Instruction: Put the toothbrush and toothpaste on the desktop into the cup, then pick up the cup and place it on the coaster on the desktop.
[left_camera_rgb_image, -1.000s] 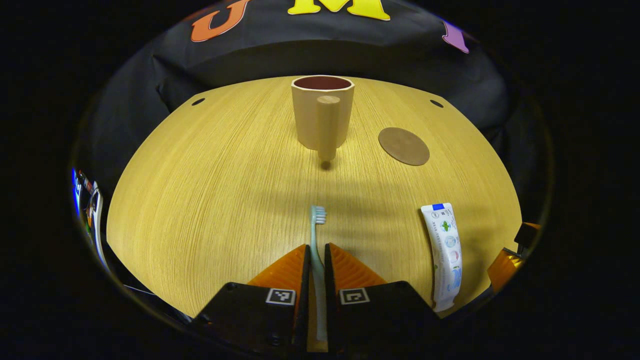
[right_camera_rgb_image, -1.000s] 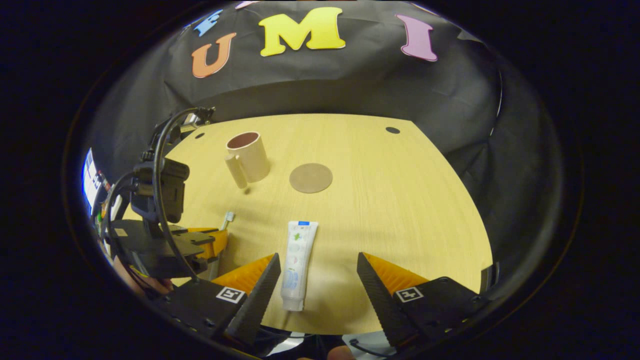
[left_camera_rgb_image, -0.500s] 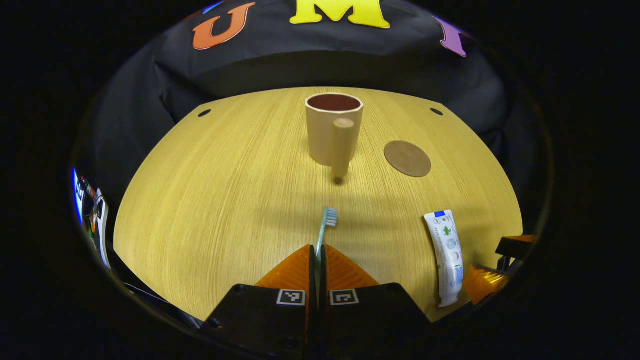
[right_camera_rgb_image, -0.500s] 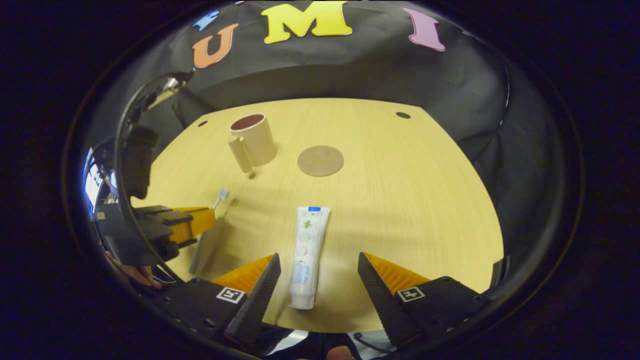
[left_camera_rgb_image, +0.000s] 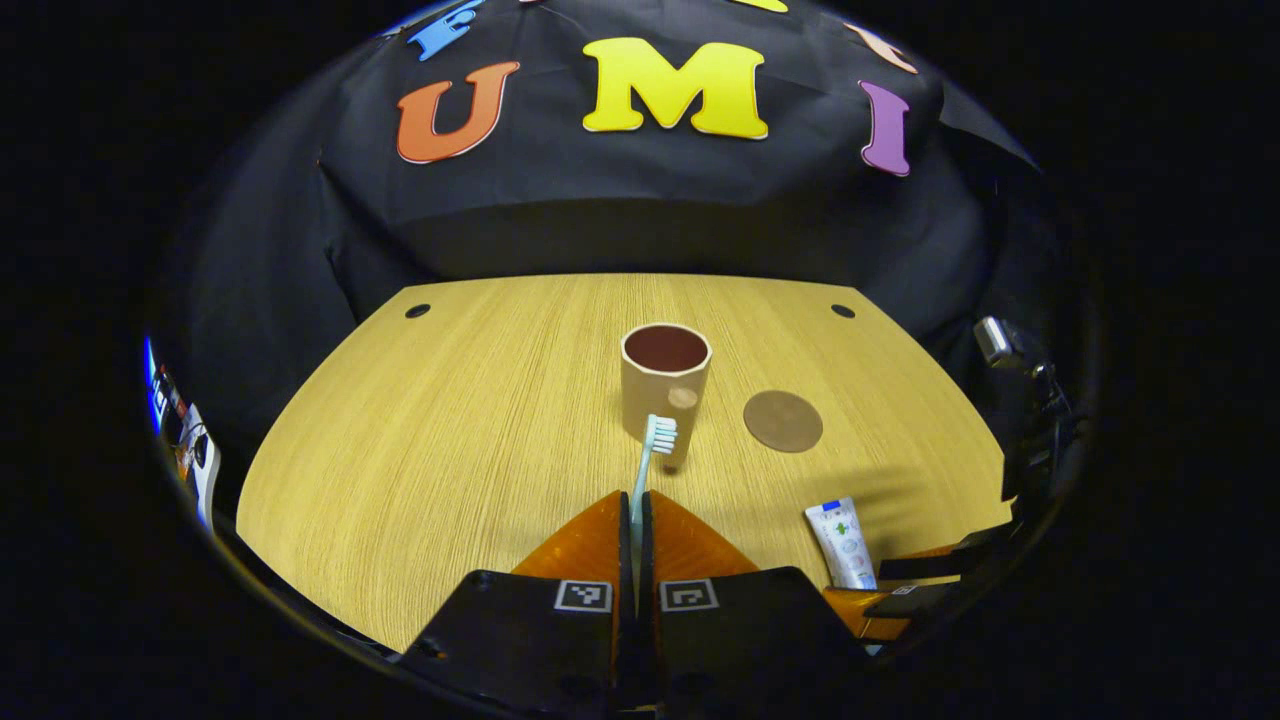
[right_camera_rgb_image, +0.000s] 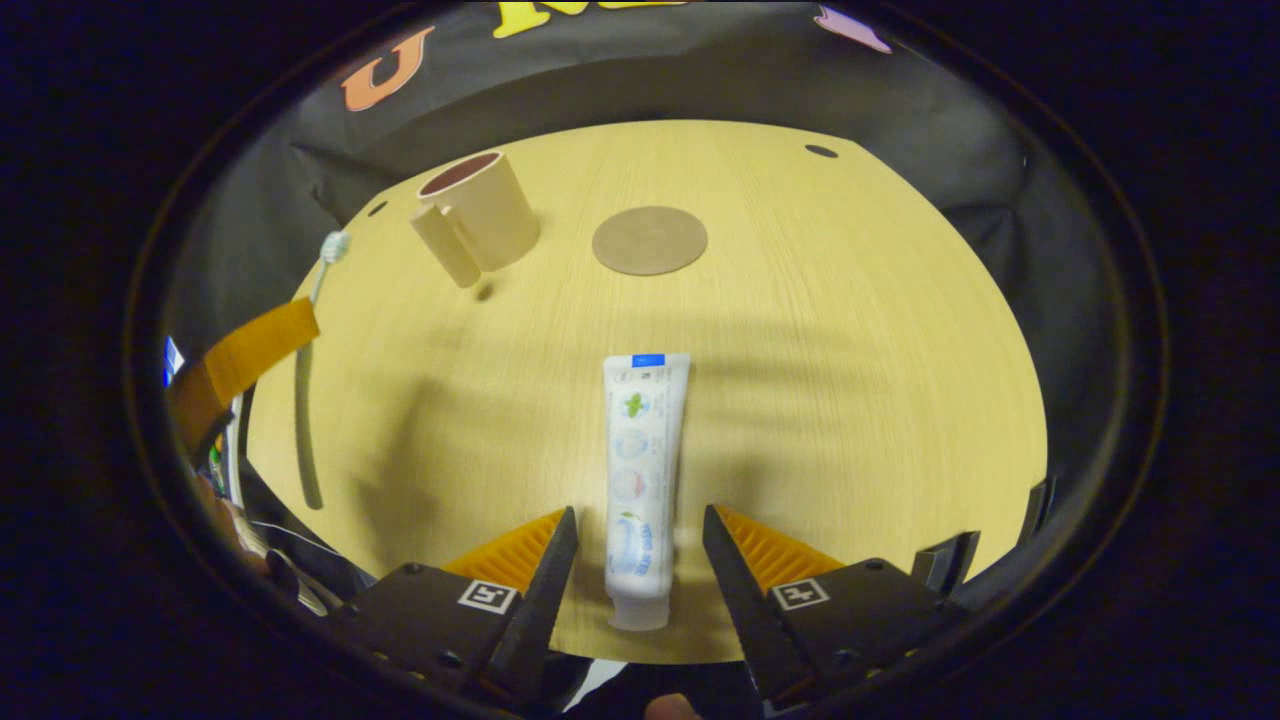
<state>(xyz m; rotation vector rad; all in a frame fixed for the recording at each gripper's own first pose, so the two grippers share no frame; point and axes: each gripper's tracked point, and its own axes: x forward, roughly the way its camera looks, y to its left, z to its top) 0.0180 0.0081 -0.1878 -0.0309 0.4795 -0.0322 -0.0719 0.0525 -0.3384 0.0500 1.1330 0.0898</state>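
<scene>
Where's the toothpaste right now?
In the right gripper view the toothpaste lies flat on the table, its cap end between the right gripper's open fingers, nearer the camera than the coaster.

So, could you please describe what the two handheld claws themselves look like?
Each claw has a black body. The left claw and the right claw each carry a pair of wedge-shaped, ribbed fingers, with a small square black-and-white marker on the block behind each finger. In the left gripper view, a black housing with a small metallic part rises above the other claw.
</scene>
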